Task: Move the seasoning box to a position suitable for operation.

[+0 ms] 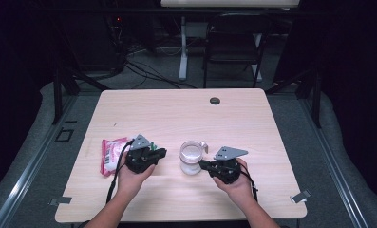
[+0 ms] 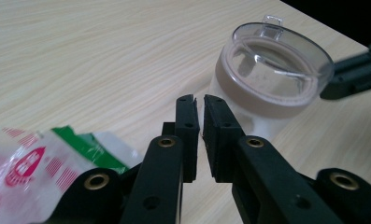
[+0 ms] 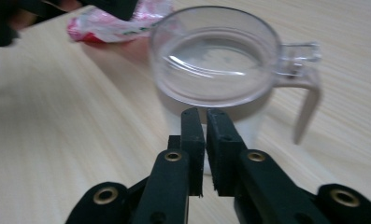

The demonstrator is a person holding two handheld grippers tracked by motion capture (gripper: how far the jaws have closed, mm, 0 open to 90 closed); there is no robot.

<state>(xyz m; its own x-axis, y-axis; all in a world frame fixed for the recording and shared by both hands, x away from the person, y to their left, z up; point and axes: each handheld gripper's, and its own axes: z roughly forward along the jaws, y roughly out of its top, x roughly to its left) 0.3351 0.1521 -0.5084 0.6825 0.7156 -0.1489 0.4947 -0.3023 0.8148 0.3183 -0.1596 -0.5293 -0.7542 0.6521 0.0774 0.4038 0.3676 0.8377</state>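
Both hands are low over the counter (image 1: 176, 109) now, and between them stands the clear plastic measuring cup (image 1: 192, 156), upright near the front middle, its handle turned away from the person. The left tongs (image 1: 160, 153) point at it from one side, clenched on nothing, jaws nearly touching with only a sliver of gap; the right tongs (image 1: 202, 164) sit just beside its base, likewise clenched and empty. That cup looks light and stiff, with smooth, slick walls, so I judge a squeeze on the round body could slip; the handle (image 3: 305, 88) or the rim looks the surer hold. Off to the left lies a pink and white snack packet (image 1: 111, 155), soft and crinkly, likely to crumple rather than resist. Hard to say what is in the cup: the lower half looks whitish, but whether that is powder, liquid or just frosted plastic I cannot tell, and the packet's print is too blurred to read.
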